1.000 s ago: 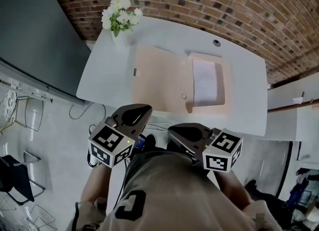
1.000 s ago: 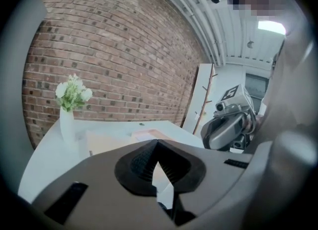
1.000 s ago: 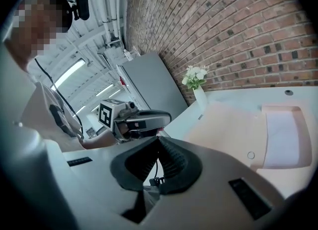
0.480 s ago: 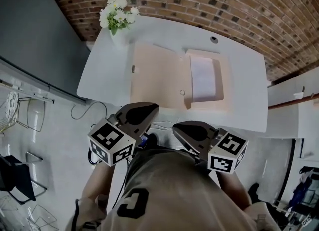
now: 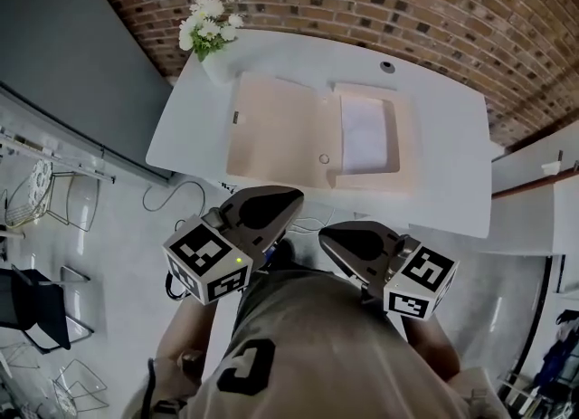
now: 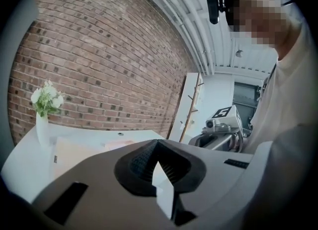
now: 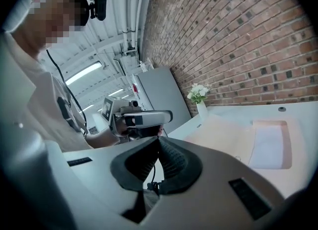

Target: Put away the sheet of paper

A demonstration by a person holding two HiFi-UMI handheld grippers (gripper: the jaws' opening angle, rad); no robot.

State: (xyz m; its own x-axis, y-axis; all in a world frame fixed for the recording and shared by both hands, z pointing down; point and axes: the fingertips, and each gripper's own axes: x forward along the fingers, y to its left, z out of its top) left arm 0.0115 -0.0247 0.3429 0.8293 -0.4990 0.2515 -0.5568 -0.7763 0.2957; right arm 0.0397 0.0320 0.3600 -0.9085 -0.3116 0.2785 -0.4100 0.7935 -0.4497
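My left gripper point(image 6: 156, 143) has its jaws fully together with nothing between them. My right gripper point(image 7: 159, 140) is likewise closed and empty. Both sit close to my body, apart from the table point(image 5: 443, 128). The sheet of paper point(image 5: 366, 135) is white, flat and rectangular, and lies in the right half of an open beige folder point(image 5: 271, 128). The head view shows the whole folder. The right gripper view shows the sheet obliquely. In the left gripper view the gripper body covers it, but the vase of flowers point(image 6: 42, 124) is clear.

Count: 1 tabletop point(image 5: 452, 128), 1 open folder point(image 5: 271, 132), 1 sheet of paper point(image 5: 366, 137) in folder's right half, 1 vase of flowers point(image 5: 208, 39) off folder's far-left corner, 2 claws: left claw point(image 5: 288, 198), right claw point(image 5: 331, 238).
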